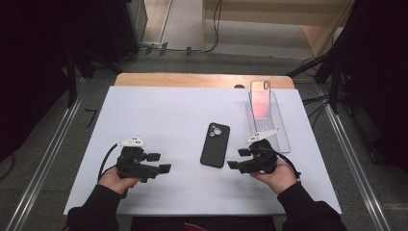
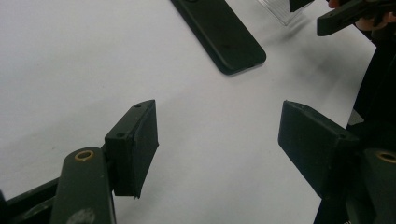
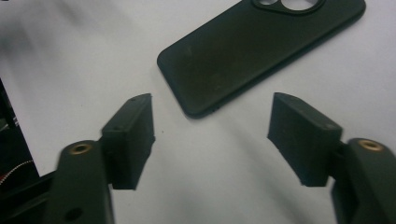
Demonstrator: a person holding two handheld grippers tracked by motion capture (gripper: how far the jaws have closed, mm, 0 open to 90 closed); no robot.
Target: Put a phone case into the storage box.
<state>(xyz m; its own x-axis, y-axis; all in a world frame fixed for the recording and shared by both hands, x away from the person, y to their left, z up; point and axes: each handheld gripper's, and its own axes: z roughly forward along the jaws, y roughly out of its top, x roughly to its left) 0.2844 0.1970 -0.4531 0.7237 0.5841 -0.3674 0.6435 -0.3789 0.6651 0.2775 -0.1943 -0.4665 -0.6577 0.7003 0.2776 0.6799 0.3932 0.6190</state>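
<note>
Black phone case (image 1: 215, 144) lies flat on the white table (image 1: 159, 110), camera cutout at its far end, between the two hands and nearer the right one; nothing touches it. Right gripper (image 1: 236, 159) sits just right of the case's near end, jaws pointing toward it; jaws stand apart with only bare table between them, holding nothing; in the right gripper view the case's near corner (image 3: 196, 105) lies just beyond the jaw tips. Left gripper (image 1: 162, 162) rests well left of the case, jaws wide and empty, pointing right across the table. Clear stand (image 1: 269, 122) at the far right carries a pinkish phone (image 1: 260, 98) leaning upright, apart from the case.
</note>
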